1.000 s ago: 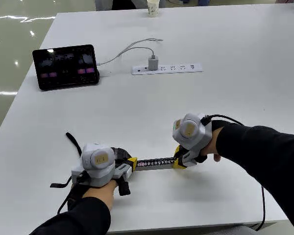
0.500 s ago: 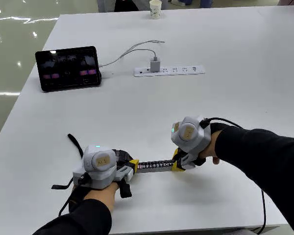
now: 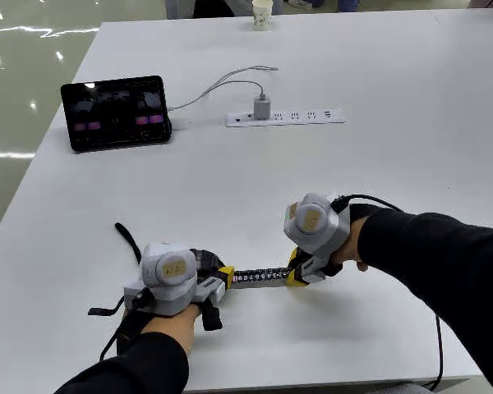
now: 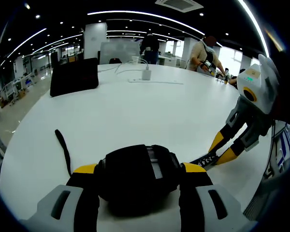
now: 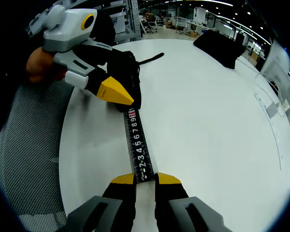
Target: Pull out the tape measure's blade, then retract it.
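The exposed stretch of blade (image 3: 260,277) between the two grippers is slightly shorter than a second ago. The right gripper (image 5: 145,179) now sits a little nearer the tape measure (image 4: 135,180), while the left gripper (image 4: 140,170) is in much the same place near the front edge.

One large white table (image 3: 378,148) carries everything. Two grippers work on it, each held in a hand with a black sleeve. The left gripper is clamped around the tape measure's black case, one yellow-tipped jaw on each side. The right gripper's jaws are pinched on the free end of the blade, which runs flat along the tabletop from the case, its printed numbers facing up.

Well back on the left stands one black tablet (image 3: 115,112), tilted, with its screen lit. Beside it lies one white power strip (image 3: 300,116), with one white charger (image 3: 262,107) plugged in and one cable (image 3: 222,82) curving toward the tablet. One black strap (image 3: 128,240) trails from the case across the table. One paper cup (image 3: 263,13) stands at the far edge.
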